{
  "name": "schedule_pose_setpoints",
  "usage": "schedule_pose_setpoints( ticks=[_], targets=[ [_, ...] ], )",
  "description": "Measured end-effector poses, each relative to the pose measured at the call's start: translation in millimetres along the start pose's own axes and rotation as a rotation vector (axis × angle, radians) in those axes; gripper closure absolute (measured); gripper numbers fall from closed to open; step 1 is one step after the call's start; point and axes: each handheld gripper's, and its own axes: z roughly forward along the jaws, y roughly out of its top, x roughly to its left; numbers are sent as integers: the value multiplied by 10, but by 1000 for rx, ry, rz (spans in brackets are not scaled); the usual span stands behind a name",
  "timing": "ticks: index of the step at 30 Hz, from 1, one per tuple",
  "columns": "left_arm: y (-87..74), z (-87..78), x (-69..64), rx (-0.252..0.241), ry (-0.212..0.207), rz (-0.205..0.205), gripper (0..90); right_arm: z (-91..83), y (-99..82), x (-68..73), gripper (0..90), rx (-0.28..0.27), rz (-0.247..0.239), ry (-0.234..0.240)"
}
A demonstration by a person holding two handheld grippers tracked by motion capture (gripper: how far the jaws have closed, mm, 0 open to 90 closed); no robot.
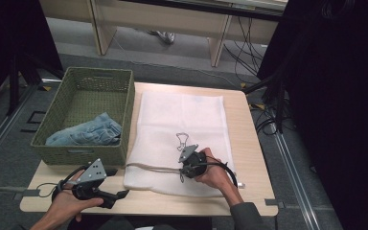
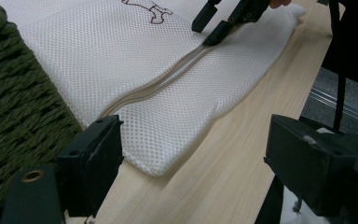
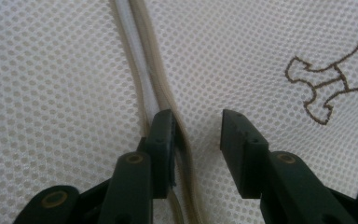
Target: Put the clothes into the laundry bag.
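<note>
My right gripper (image 3: 196,135), jaws part-open, straddles the beige zip (image 3: 151,79) of the white mesh laundry bag (image 1: 182,120) mid-frame; left gripper (image 1: 120,194) gapes wide over bare wood lower left

White mesh bag (image 1: 182,139), flat on table (image 1: 249,143)

Lab: loose floor cables (image 1: 249,48), desks (image 1: 163,21)

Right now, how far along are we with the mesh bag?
Done: mesh bag lies flat beside the basket. In hand: right claw is on the zipper, one jaw in its opening, not clamped. Left: jeans remain in the basket; left claw waits open.
</note>
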Motion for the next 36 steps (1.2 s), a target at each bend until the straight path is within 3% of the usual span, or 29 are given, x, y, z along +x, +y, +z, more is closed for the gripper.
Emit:
schedule_pose_setpoints(
  ticks=[2, 5, 7, 9, 14, 15, 21, 22, 30, 32, 33, 36],
  targets=[
    [8, 0, 11, 0, -2, 21, 180, 7, 21, 10, 703, 8, -6, 5],
    [-4, 8, -1, 2, 10, -8, 181, 15, 44, 3, 737, 15, -8, 18],
    [0, -2, -6, 2, 10, -13, 182, 26, 85, 17, 795, 26, -51, 30],
    [2, -8, 12, 3, 9, 12, 183, 28, 111, 24, 835, 48, -59, 48],
    [-1, -11, 14, 1, 18, 7, 185, 41, 141, 23, 870, 66, -45, 51],
    [-13, -19, 2, -5, 15, -16, 185, 32, 150, 20, 876, 63, -47, 30],
    [-2, -53, 16, -10, 35, -5, 187, -92, 188, -39, 880, 12, -17, -39],
    [-5, -68, 27, -11, 47, -24, 187, -130, 197, -61, 880, -4, -17, -58],
    [60, -199, 90, -31, 95, -10, 187, -378, 287, -219, 880, -77, 14, -124],
    [86, -252, 110, -44, 120, -4, 186, -435, 316, -288, 880, -94, -10, -137],
    [86, -252, 110, -44, 120, -4, 187, -459, 321, -287, 880, -93, 25, -145],
    [138, -345, 174, -58, 160, -2, 186, -522, 337, -343, 880, -114, 47, -150]
  ],
)
